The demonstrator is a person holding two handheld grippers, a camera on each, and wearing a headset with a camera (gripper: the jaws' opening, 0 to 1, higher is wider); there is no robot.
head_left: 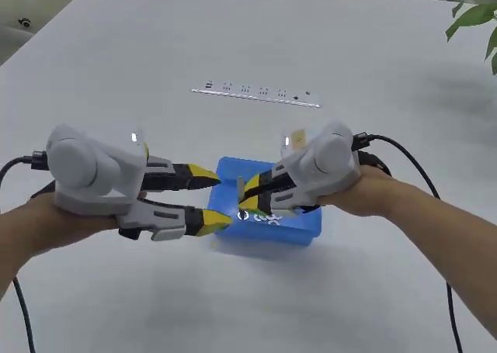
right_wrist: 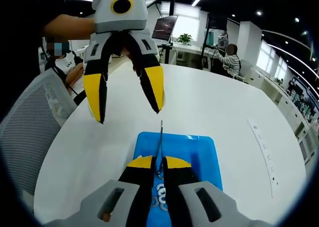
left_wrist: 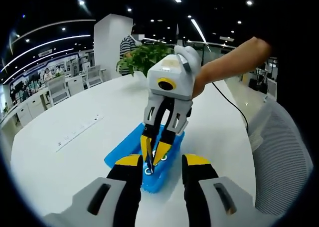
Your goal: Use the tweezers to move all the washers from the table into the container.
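Note:
A blue container [head_left: 299, 227] sits on the white table between my two grippers. Several metal washers [head_left: 264, 217] lie inside it, seen too in the right gripper view as washers [right_wrist: 162, 192] just past my jaws. My right gripper [head_left: 250, 199] is shut on thin metal tweezers [right_wrist: 160, 137], whose tips point down over the container [right_wrist: 192, 149]. In the left gripper view the tweezers [left_wrist: 149, 162] hang from the right gripper [left_wrist: 155, 149] above the container [left_wrist: 124, 149]. My left gripper [head_left: 211, 198] stands open at the container's left edge, nothing between its jaws.
A white power strip [head_left: 256, 93] lies on the table beyond the container. Plant leaves [head_left: 474, 15] hang at the far right. Cables trail from both grippers. A mesh chair [left_wrist: 284, 152] stands beside the table. People sit at desks further back.

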